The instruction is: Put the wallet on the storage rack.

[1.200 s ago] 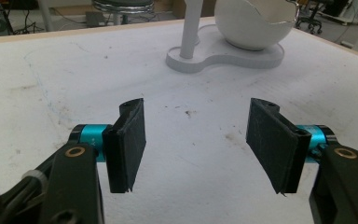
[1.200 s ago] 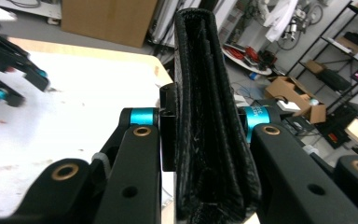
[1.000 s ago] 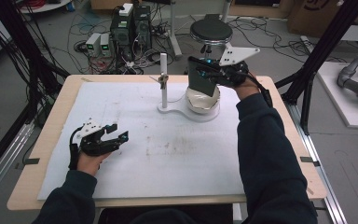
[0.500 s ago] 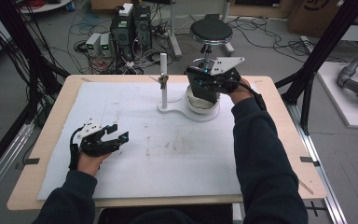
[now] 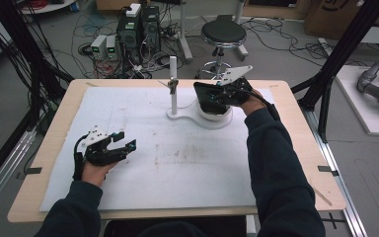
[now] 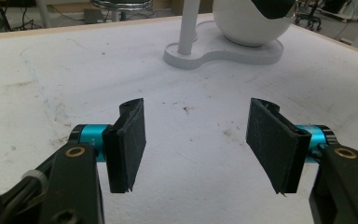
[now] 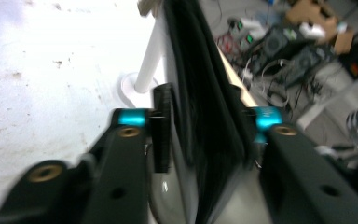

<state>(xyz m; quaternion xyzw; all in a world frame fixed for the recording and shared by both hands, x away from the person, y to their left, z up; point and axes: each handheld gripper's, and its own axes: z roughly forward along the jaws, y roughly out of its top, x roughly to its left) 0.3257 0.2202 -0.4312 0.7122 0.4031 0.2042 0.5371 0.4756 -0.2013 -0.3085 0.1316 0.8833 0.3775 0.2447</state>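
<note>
A white stand [image 5: 187,116] with a thin upright post [image 5: 173,84] and a round white dome [image 5: 220,117] sits at the back middle of the table. A black, flat, soft-looking thing [image 5: 206,97] rests on top of the dome. My right gripper [image 5: 215,98] straddles it from the right. Its jaws have just been opening, and the black thing [image 7: 200,93] still stands between them with a slim gap at the left pad [image 7: 162,130]. My left gripper [image 5: 123,143] lies low at the front left, open and holding nothing [image 6: 196,144]. The dome [image 6: 247,28] shows ahead of it.
A white sheet [image 5: 177,163] covers most of the wooden table [image 5: 24,210]. Black frame poles [image 5: 333,74] rise at both sides. Behind the table stand a stool [image 5: 223,33], electronics boxes [image 5: 138,27] and cables on the floor.
My right gripper has come down with the black thing onto the white dome, and its jaws stand wider. The left hand has kept still.
</note>
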